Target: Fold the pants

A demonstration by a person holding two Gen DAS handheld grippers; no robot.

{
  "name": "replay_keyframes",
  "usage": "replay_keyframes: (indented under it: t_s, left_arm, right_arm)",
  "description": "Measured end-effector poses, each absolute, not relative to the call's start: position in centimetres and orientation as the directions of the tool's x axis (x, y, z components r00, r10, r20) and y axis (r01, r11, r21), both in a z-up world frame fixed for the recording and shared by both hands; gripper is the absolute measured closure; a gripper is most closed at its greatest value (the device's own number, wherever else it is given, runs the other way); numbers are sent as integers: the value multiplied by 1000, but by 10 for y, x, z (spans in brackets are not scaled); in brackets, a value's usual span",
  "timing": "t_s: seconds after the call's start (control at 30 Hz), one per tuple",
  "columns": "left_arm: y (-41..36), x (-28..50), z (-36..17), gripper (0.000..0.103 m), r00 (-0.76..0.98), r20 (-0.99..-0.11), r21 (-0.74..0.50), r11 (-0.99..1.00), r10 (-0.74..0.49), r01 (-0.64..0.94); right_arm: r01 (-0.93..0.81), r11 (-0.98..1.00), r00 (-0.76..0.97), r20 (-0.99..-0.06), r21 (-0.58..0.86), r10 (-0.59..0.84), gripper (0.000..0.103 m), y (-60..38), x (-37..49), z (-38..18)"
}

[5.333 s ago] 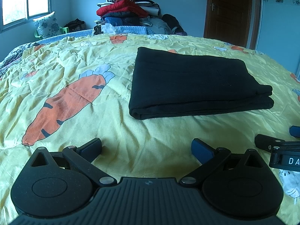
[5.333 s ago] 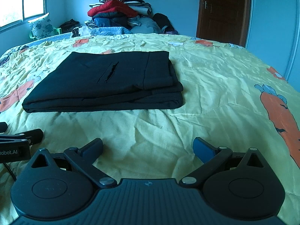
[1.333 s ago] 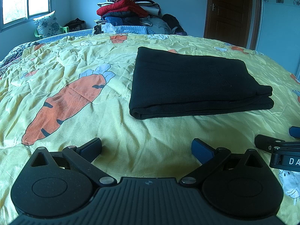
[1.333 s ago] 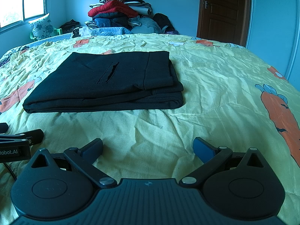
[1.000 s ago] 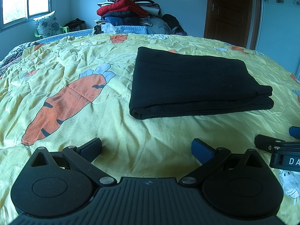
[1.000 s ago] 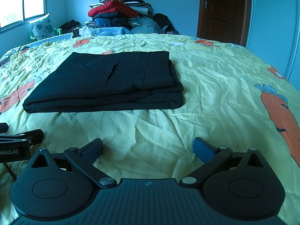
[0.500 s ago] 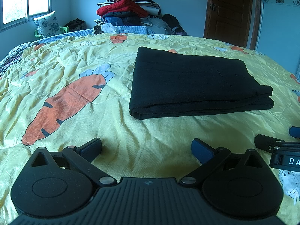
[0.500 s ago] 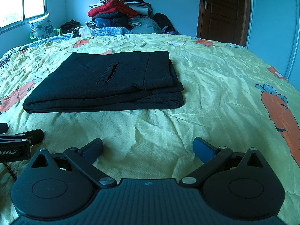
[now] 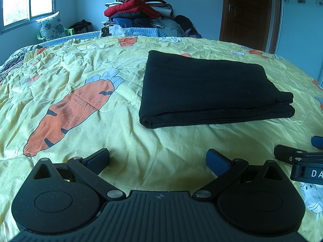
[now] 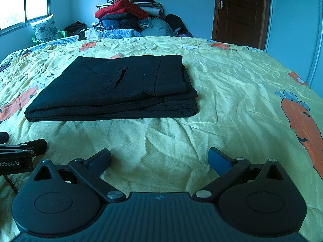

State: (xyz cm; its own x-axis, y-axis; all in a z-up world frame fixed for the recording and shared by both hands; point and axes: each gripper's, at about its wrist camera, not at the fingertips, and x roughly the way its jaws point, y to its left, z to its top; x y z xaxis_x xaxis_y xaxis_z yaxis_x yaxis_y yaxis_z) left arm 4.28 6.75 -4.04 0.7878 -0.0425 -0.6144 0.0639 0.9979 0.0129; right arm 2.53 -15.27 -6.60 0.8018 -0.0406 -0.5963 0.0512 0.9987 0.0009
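Black pants [image 9: 210,88] lie folded into a flat rectangle on the yellow carrot-print bedspread [image 9: 80,64]. In the right wrist view the pants [image 10: 121,84] show a slit pocket on top and stacked layers at their right edge. My left gripper [image 9: 158,158] rests low on the bedspread in front of the pants, open and holding nothing. My right gripper [image 10: 159,158] also sits open and empty, a short way in front of the pants. Each gripper appears at the edge of the other's view: the right one [image 9: 298,161], the left one [image 10: 22,151].
A tall pile of clothes and blankets [image 9: 139,12] stands past the bed's far edge. A flowered pillow [image 9: 52,27] sits by the window at the far left. A brown door [image 9: 248,14] is shut at the back right. Bare bedspread [image 10: 252,92] stretches right of the pants.
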Motion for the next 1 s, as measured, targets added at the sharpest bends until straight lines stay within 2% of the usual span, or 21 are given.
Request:
replay_keyframes:
  t_s: [1.0]
  left_arm:
    - [68,43,-40,0,788,-614,13,998,-42,64]
  right_arm:
    - [50,999,801,-597,-6,-43,0,-151,25,-66]
